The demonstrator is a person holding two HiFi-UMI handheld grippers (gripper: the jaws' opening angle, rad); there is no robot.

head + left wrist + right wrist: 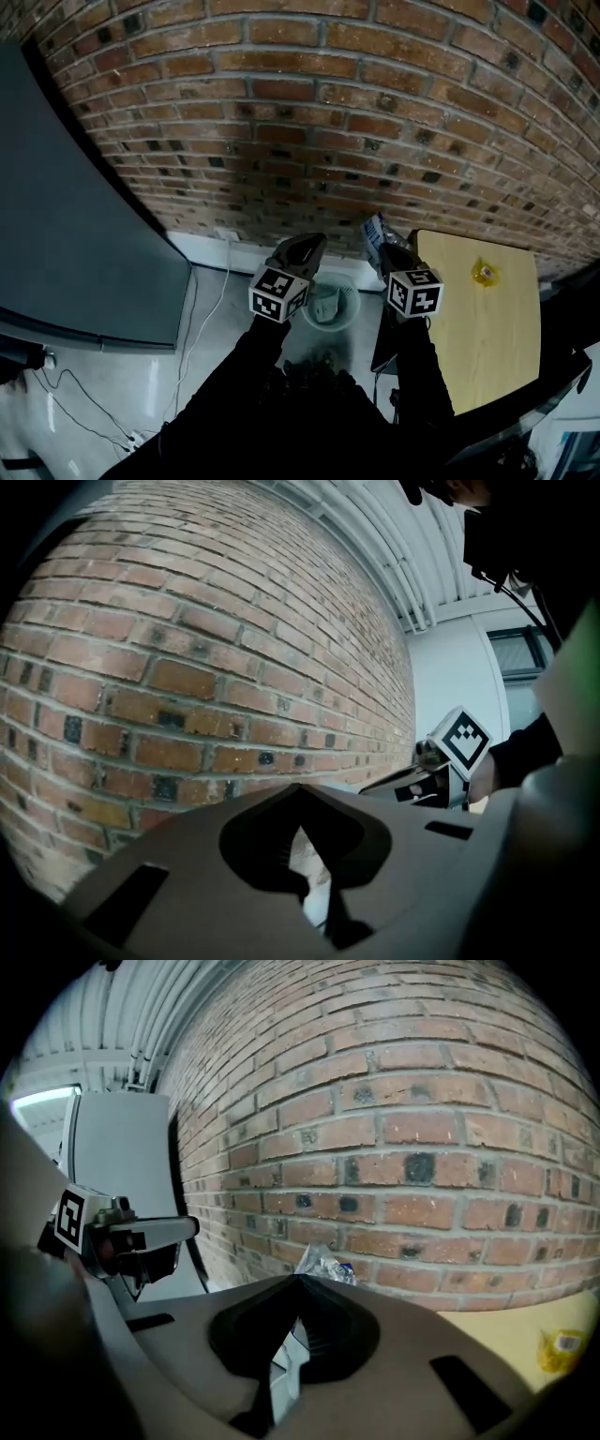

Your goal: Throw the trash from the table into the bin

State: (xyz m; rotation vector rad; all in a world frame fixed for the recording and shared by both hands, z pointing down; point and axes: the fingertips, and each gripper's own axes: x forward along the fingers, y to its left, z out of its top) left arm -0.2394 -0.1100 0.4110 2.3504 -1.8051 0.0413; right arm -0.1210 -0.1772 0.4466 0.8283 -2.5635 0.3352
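My right gripper [380, 239] is shut on a crumpled silver-and-blue wrapper [374, 228], held just right of and above the bin. The wrapper [324, 1264] pokes out past the jaw tips in the right gripper view. The round pale bin [330, 300] stands on the floor by the brick wall, with some trash inside. My left gripper [314, 242] hovers over the bin's far left rim, its jaws closed tip to tip with nothing between them [300, 789]. A small yellow piece of trash [485, 273] lies on the wooden table [478, 347] at the right.
A brick wall [309, 122] rises right behind the bin. A large dark grey panel [66, 234] leans at the left. Cables [202, 319] trail over the light floor. The table's near left edge stands next to the bin.
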